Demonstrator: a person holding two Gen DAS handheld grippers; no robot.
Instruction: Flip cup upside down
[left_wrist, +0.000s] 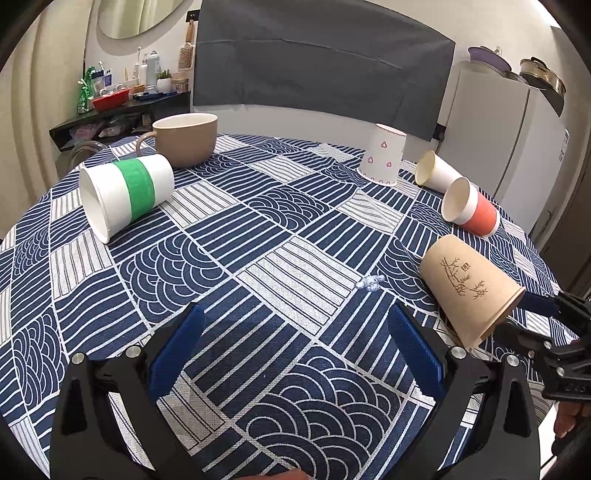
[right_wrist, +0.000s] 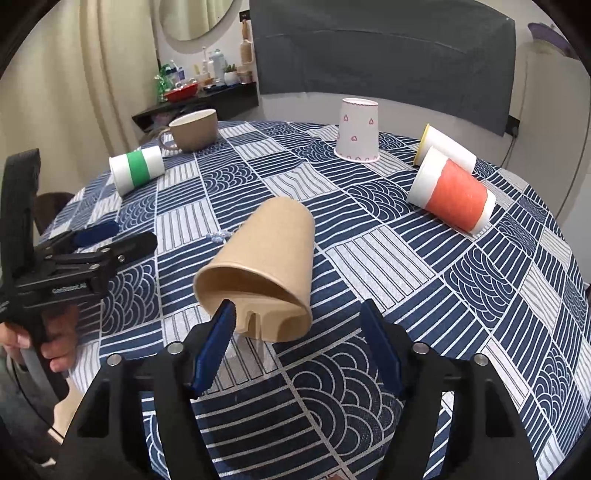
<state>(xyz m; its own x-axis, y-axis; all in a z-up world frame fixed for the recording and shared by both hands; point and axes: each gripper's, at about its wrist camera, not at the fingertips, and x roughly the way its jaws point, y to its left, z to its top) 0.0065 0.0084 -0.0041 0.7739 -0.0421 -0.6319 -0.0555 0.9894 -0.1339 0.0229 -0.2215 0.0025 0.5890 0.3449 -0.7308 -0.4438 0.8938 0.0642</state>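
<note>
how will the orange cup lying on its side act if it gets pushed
The orange cup lies on its side on the tablecloth, so it would probably roll, curving because it tapers. It looks like thin paper: likely light and easily dented.

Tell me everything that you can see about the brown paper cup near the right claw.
The brown paper cup is plain kraft-coloured paper with a dark bamboo drawing on one side. It is tilted, closed base up and away, open rim low and toward the right claw. One blue finger of this open claw reaches the rim; whether it touches is unclear. The rim's lower edge seems to be near or on the patterned tablecloth. The inside looks empty.
</note>
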